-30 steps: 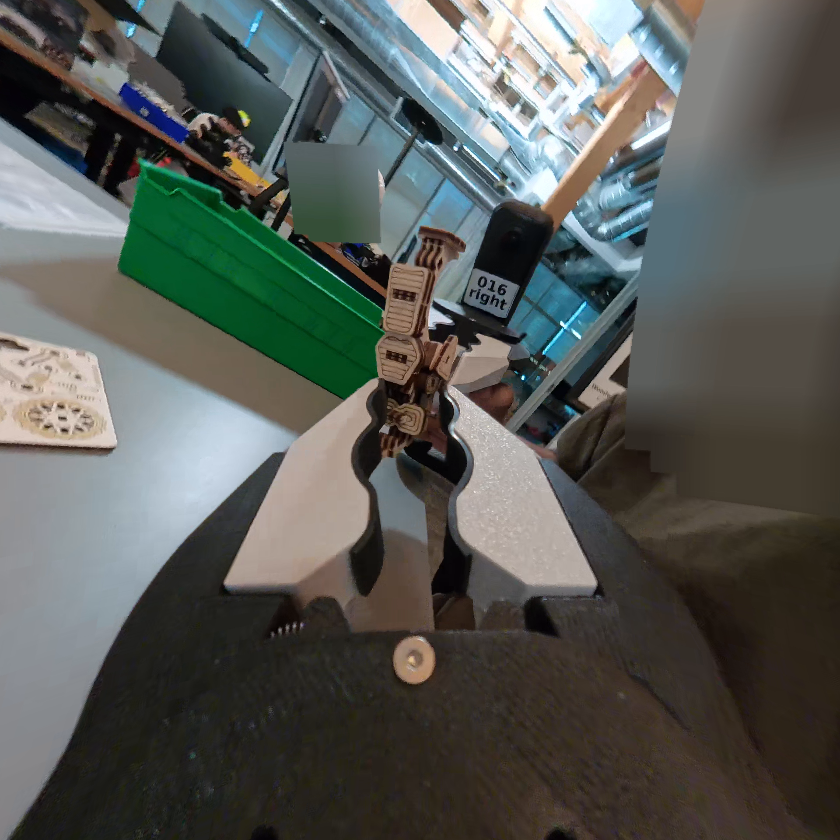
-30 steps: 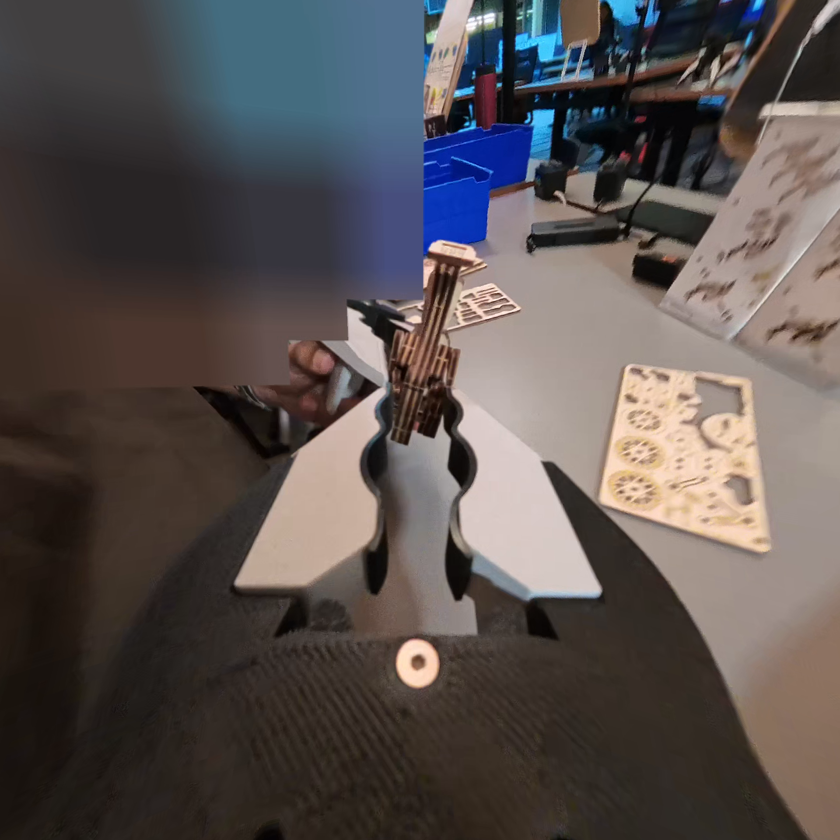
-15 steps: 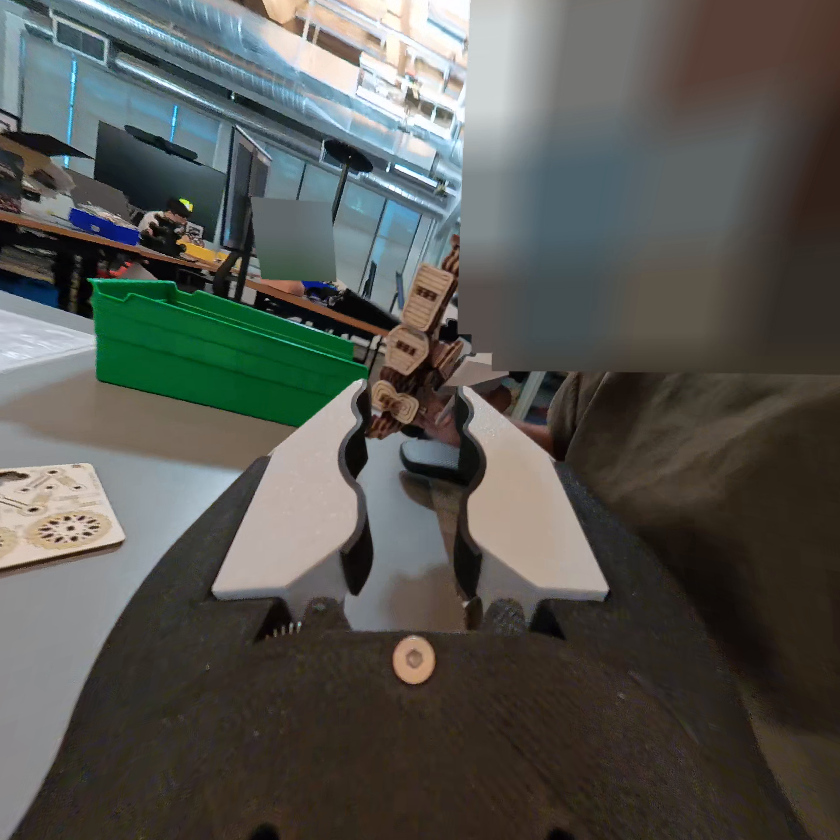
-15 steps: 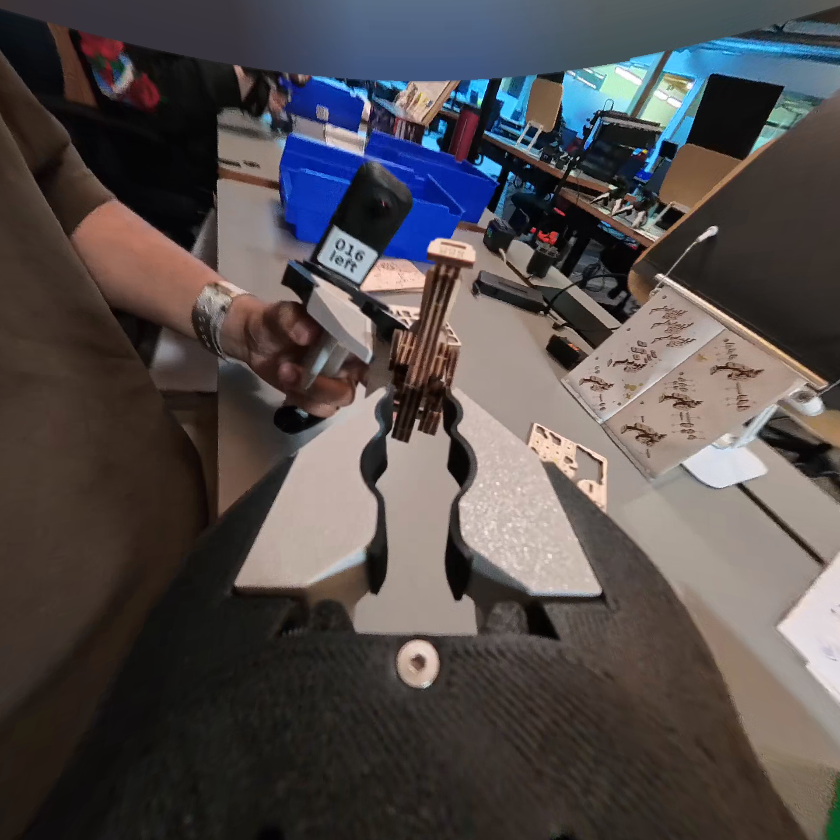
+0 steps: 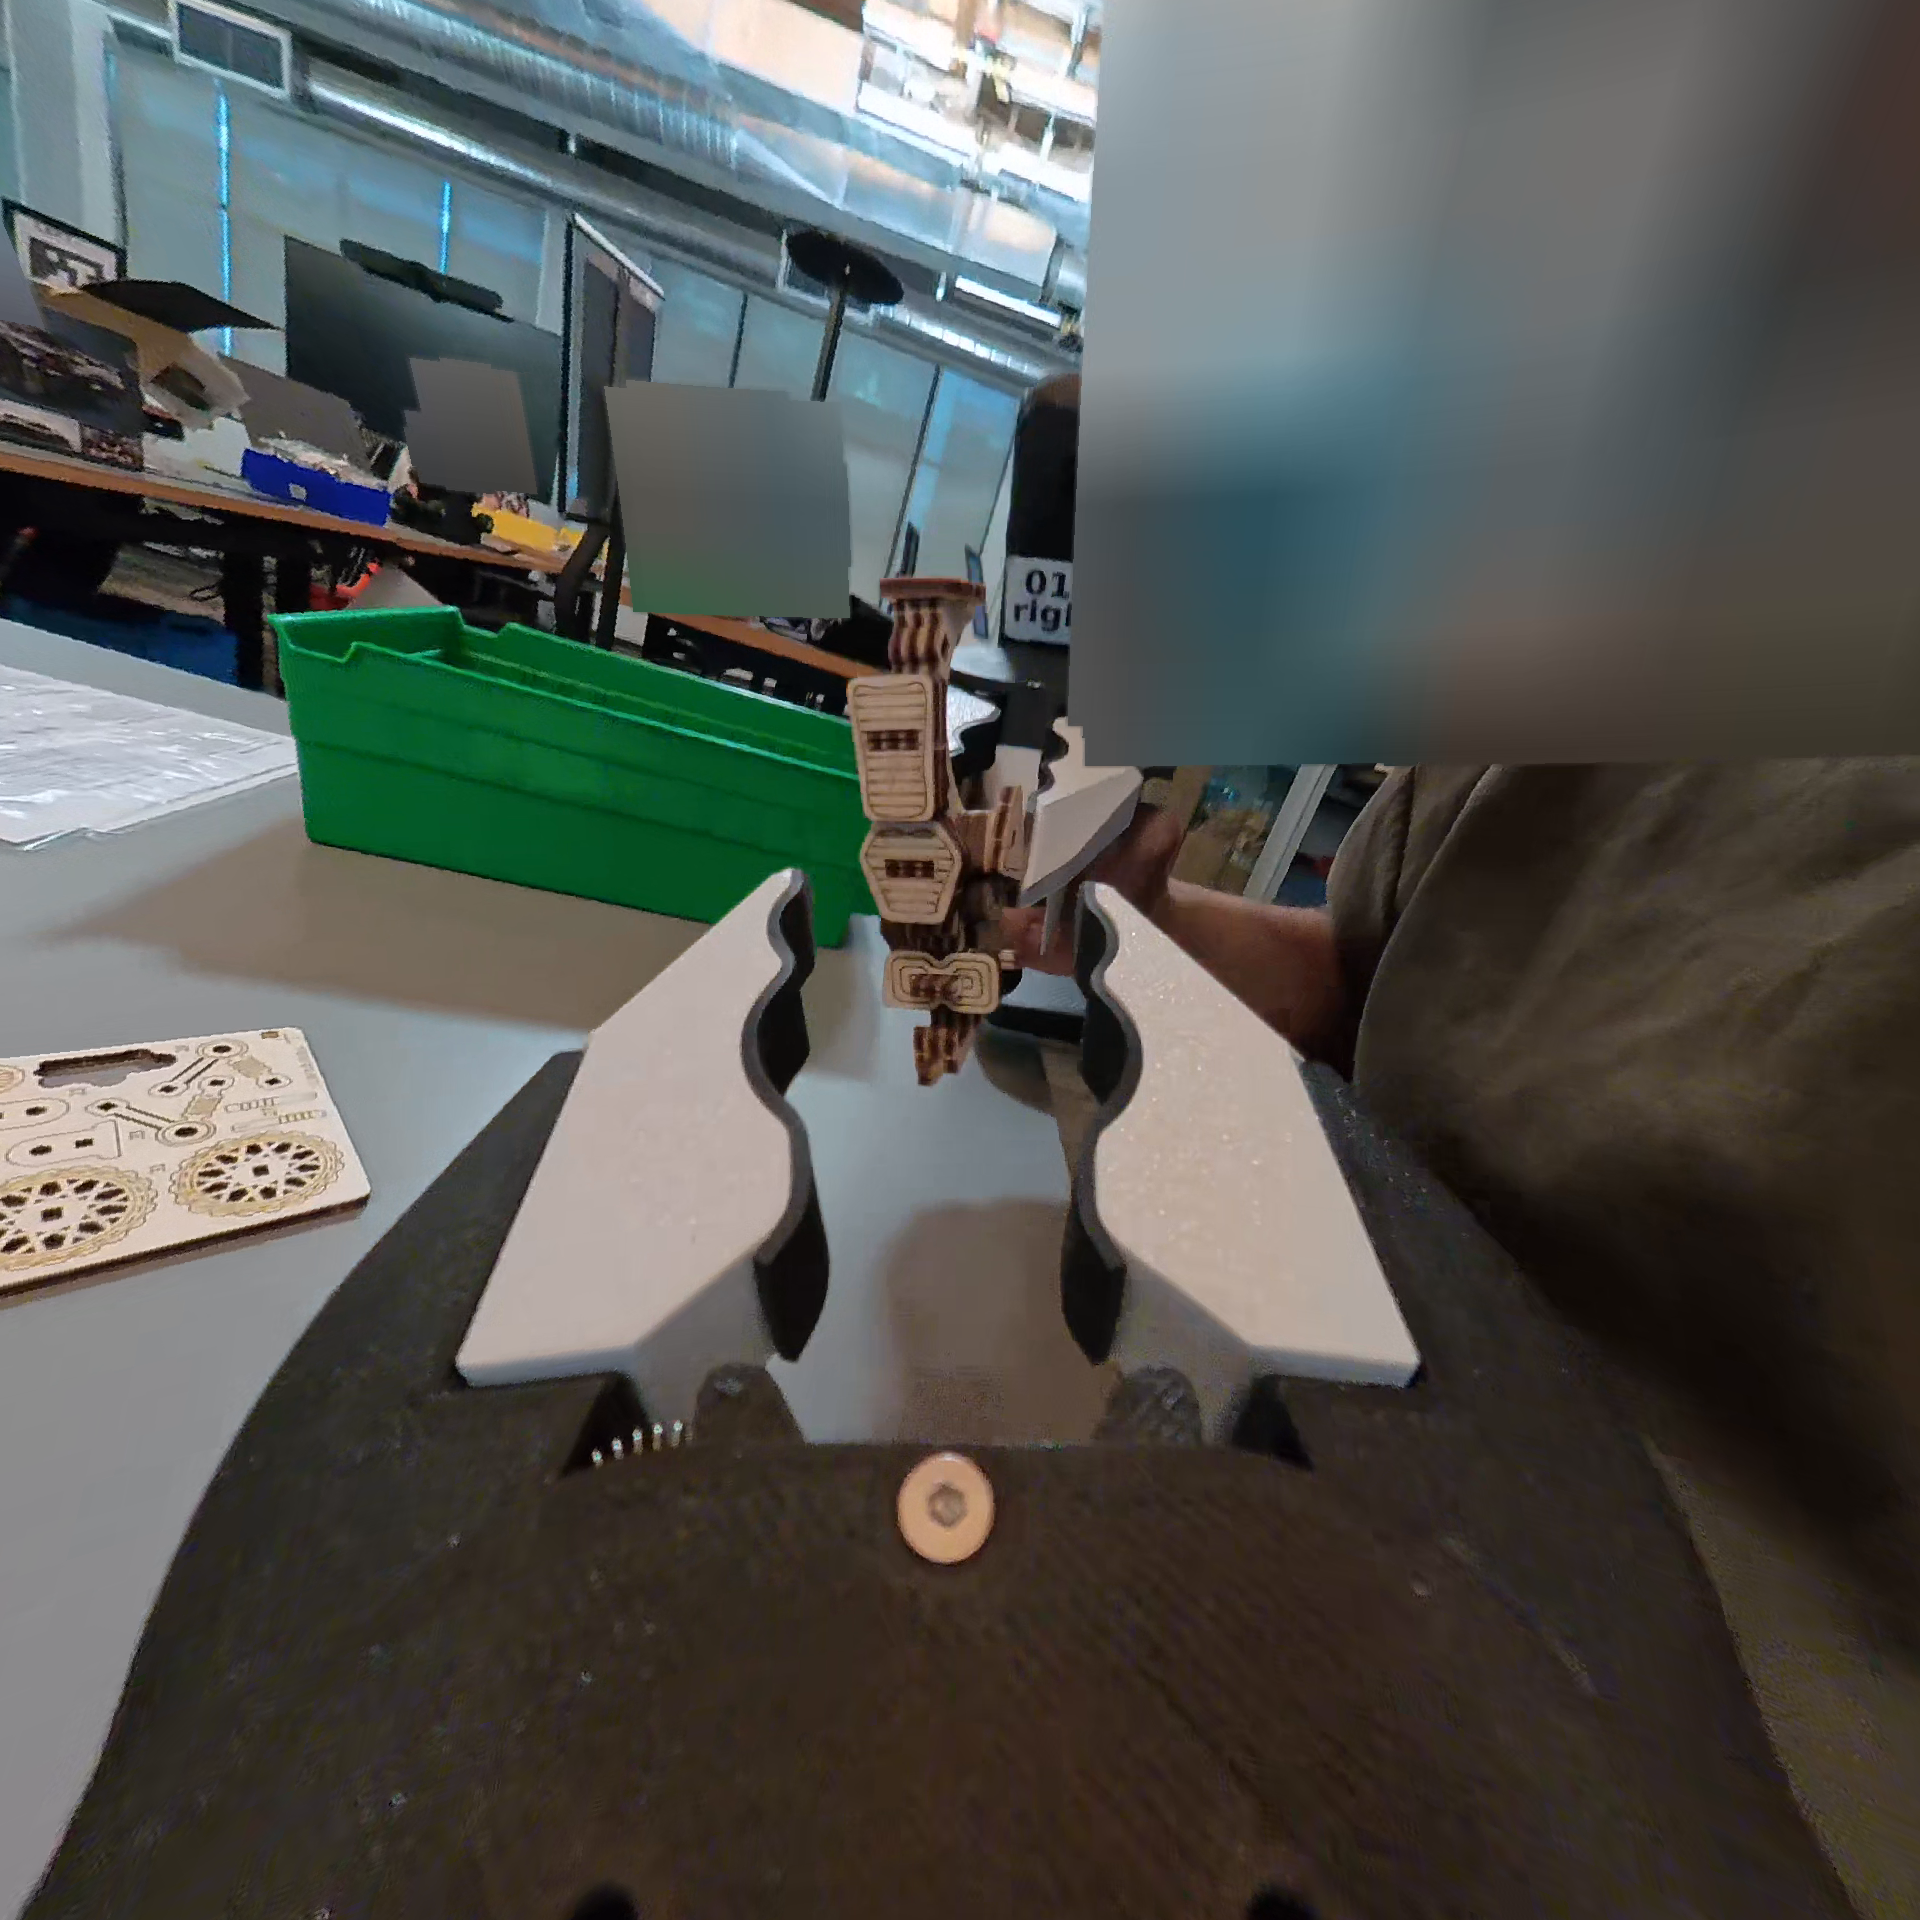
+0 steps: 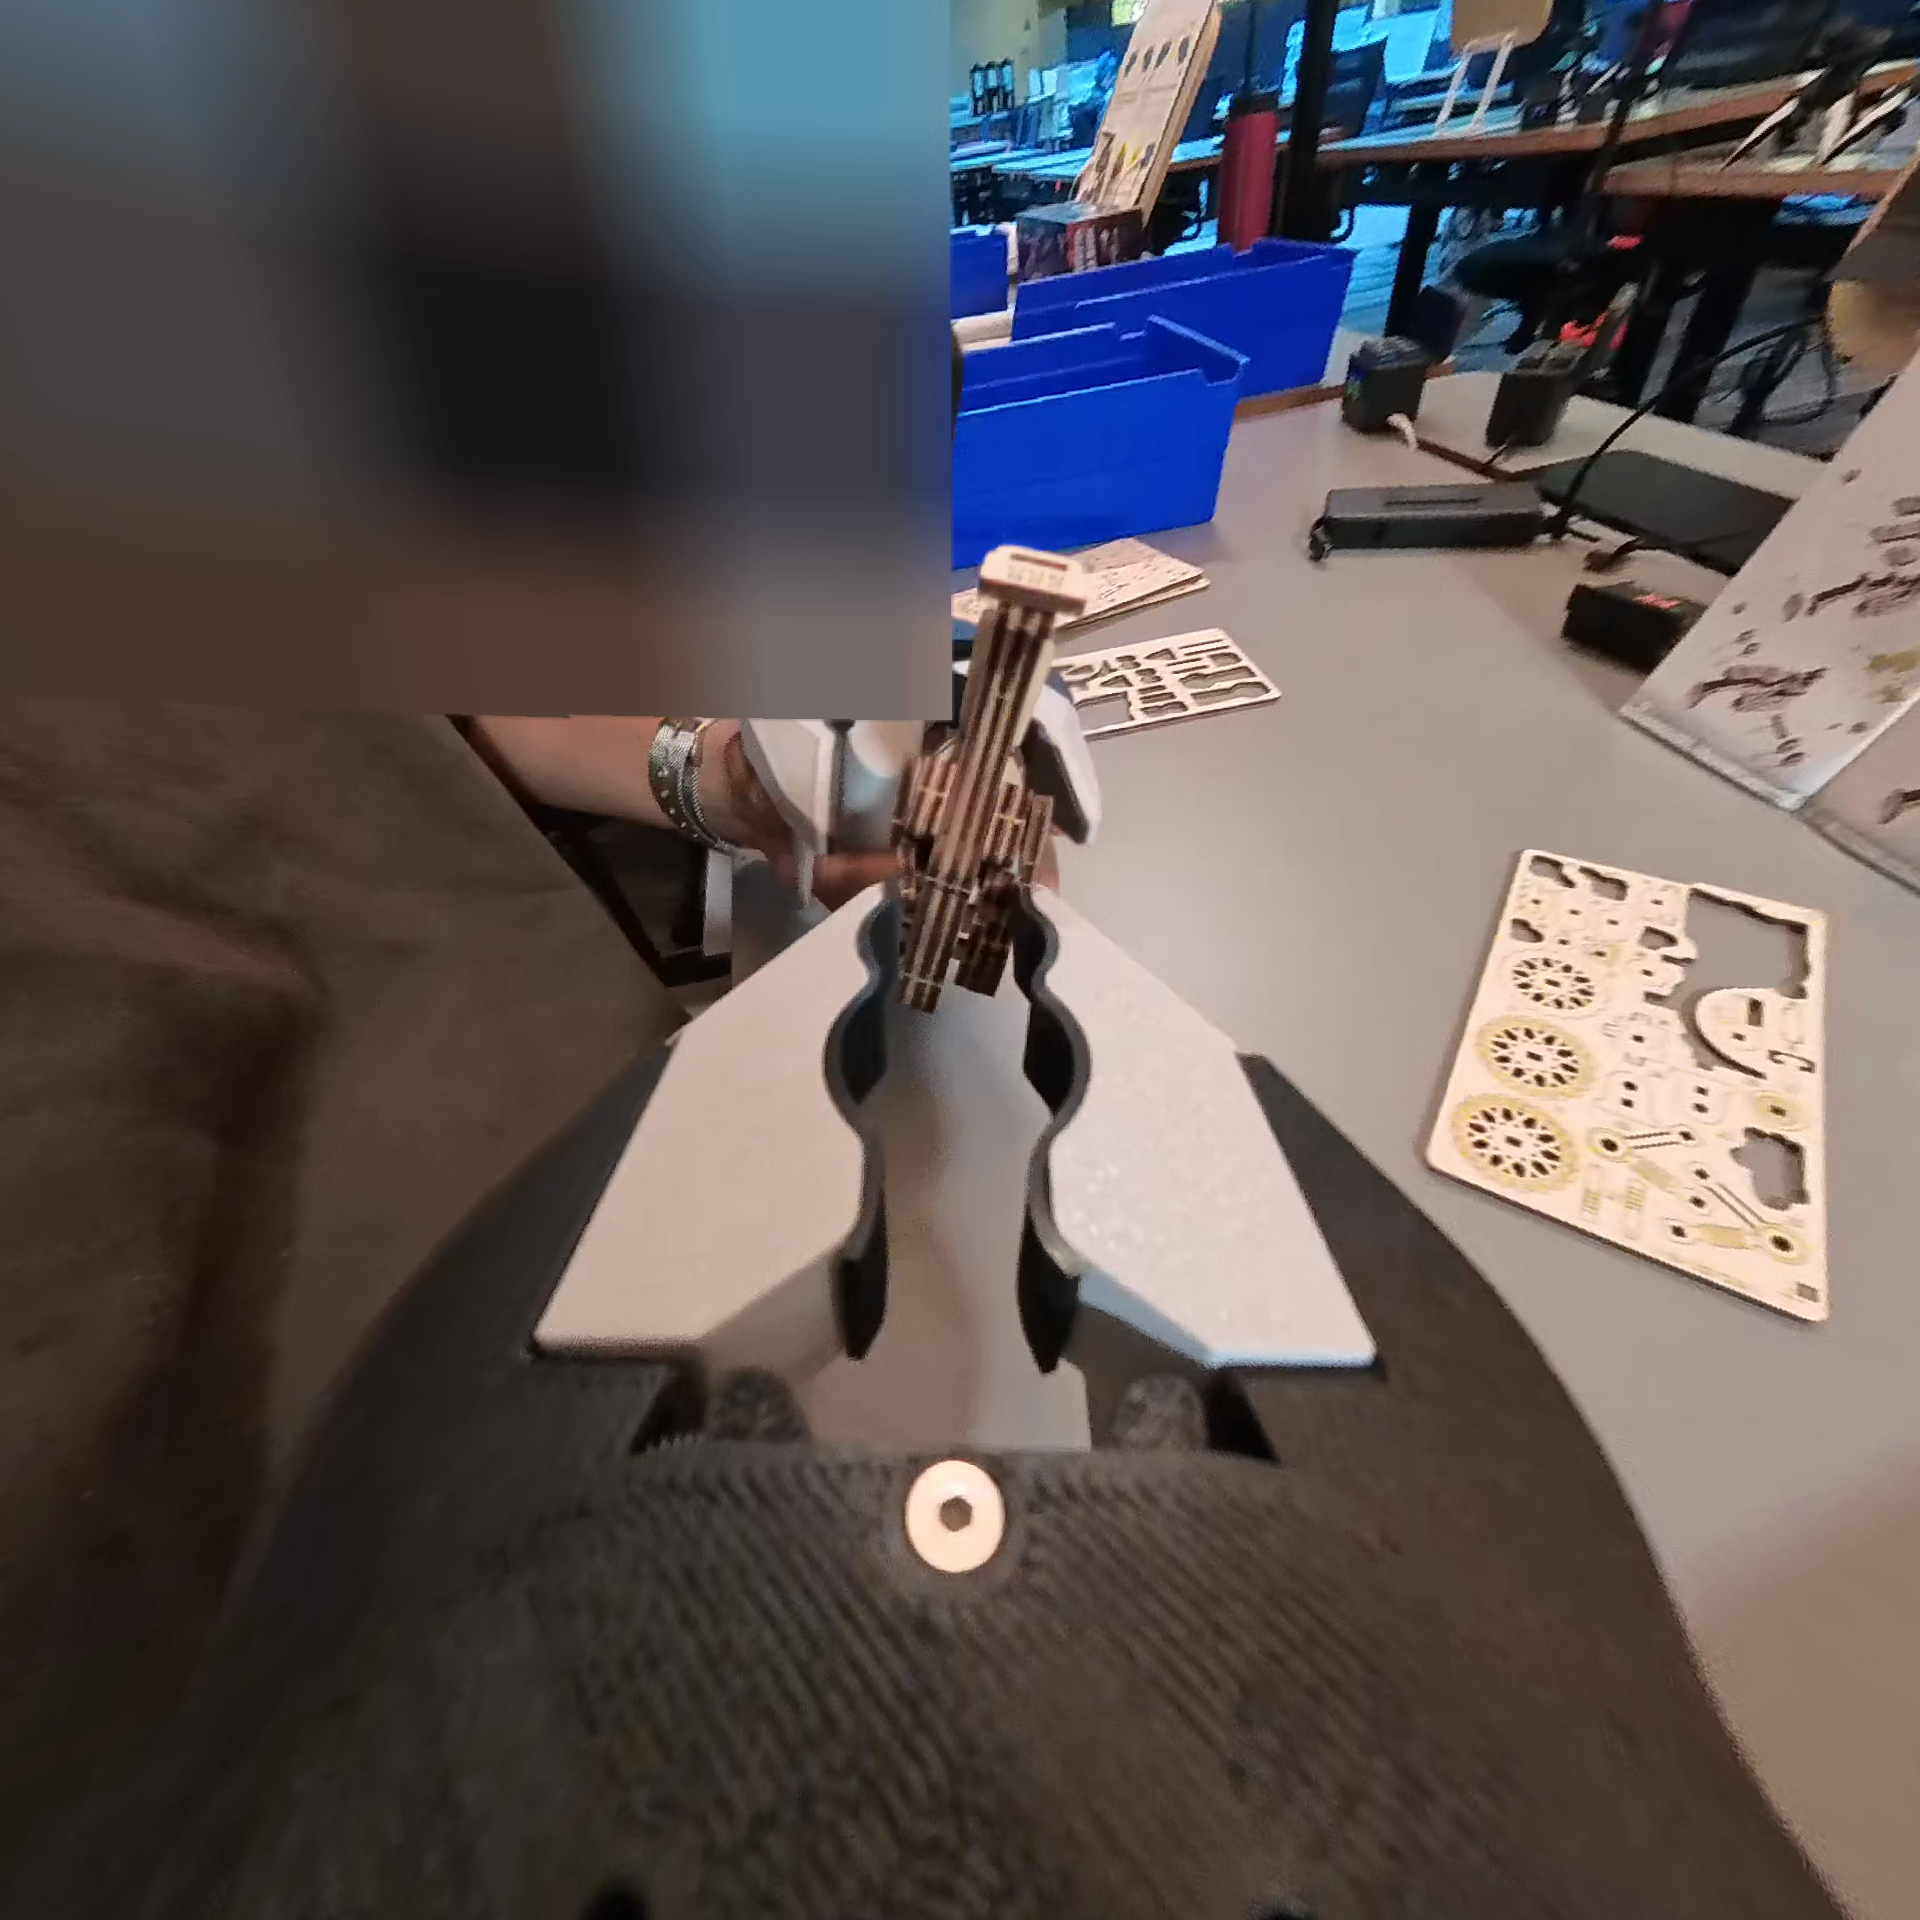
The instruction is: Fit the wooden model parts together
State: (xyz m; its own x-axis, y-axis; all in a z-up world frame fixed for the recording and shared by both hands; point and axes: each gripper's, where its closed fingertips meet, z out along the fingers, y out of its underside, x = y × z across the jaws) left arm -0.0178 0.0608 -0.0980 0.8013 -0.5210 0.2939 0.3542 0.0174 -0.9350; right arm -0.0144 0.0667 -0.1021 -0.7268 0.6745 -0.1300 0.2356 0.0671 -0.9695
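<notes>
Left wrist camera looks close along its tongs (image 5: 940, 997) toward green bin (image 5: 561, 769), right wrist camera faces opposite way, both share wooden model (image 6: 977, 821), grey surface (image 6: 1299, 831)

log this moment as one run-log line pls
step: fitting parts | right gripper: shut on wooden model, upright | left gripper: open, model between its fingertips, ungripped | part sheet: flat on table

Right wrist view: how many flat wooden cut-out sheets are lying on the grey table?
3: one near the right edge, one farther back behind the model, one beyond it by the blue bin. That last may be a stack.
</notes>
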